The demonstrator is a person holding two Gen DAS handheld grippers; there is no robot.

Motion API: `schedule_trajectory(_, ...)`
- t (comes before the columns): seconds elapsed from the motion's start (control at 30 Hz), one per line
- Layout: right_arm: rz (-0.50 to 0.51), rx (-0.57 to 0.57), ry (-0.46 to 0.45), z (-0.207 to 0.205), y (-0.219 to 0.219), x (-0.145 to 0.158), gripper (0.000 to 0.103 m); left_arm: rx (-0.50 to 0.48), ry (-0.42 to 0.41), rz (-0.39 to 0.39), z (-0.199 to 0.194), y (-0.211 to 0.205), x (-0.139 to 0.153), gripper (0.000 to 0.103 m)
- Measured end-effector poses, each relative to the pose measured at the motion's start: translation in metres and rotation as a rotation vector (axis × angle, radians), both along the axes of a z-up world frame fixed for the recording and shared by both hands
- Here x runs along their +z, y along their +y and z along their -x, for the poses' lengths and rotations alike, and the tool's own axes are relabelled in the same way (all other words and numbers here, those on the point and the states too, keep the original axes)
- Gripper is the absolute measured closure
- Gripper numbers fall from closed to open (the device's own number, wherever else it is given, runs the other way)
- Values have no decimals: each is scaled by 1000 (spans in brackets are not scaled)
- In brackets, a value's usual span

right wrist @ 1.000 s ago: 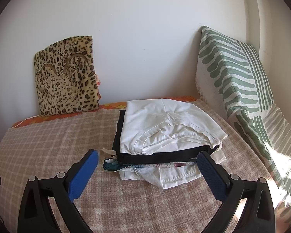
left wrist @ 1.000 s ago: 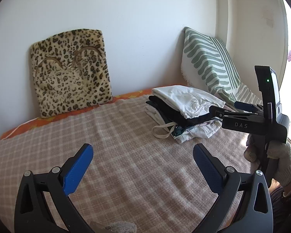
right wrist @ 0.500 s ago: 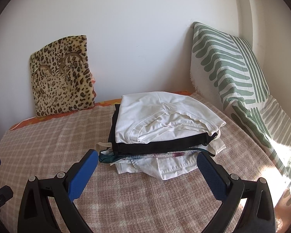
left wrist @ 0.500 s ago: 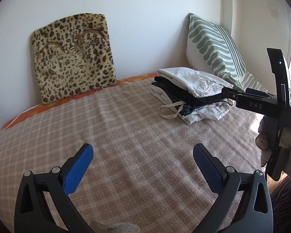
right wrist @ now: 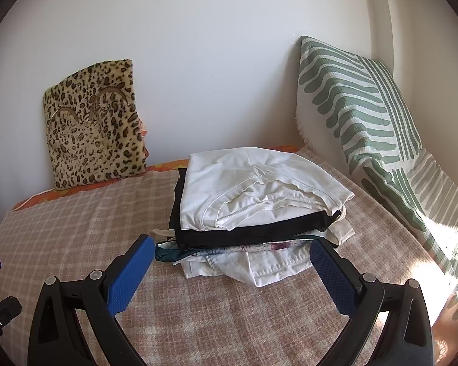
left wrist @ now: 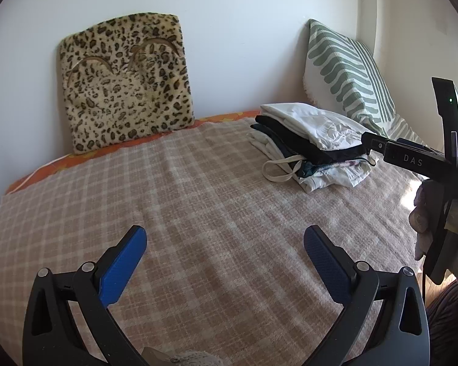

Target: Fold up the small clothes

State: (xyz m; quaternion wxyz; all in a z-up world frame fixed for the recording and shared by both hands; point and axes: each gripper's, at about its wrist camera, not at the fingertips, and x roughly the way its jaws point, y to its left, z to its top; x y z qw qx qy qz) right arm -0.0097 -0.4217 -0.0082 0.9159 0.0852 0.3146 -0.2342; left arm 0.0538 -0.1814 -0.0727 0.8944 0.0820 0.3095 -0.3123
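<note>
A stack of folded small clothes (right wrist: 253, 201) lies on the checked blanket (right wrist: 76, 213), with a white garment on top, a black one under it and pale ones below. It also shows in the left wrist view (left wrist: 311, 143) at the right. My right gripper (right wrist: 232, 257) is open and empty, just in front of the stack's near edge. My left gripper (left wrist: 226, 245) is open and empty over bare blanket (left wrist: 198, 201). The right gripper's body (left wrist: 412, 158) shows at the right edge of the left wrist view, held in a gloved hand.
A leopard-print cushion (left wrist: 123, 79) leans on the back wall. A green-and-white striped pillow (right wrist: 357, 113) leans in the right corner beside the stack. An orange sheet edge (left wrist: 61, 161) shows behind the blanket. Sunlight falls on the right side.
Both grippers have pulled back a little from the stack, and the views have tilted. The clothes have not moved. Both grippers stay open.
</note>
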Motion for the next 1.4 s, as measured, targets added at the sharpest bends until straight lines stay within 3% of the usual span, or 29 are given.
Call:
schedule_trajectory(1.0, 1, 16, -12, -3, 7, 3, 0, 10, 6, 19, 2, 6, 6, 1)
schedule_trajectory(1.4, -13, 20, -19, -6, 4, 3, 0, 14, -29, 42, 9, 8, 8, 1)
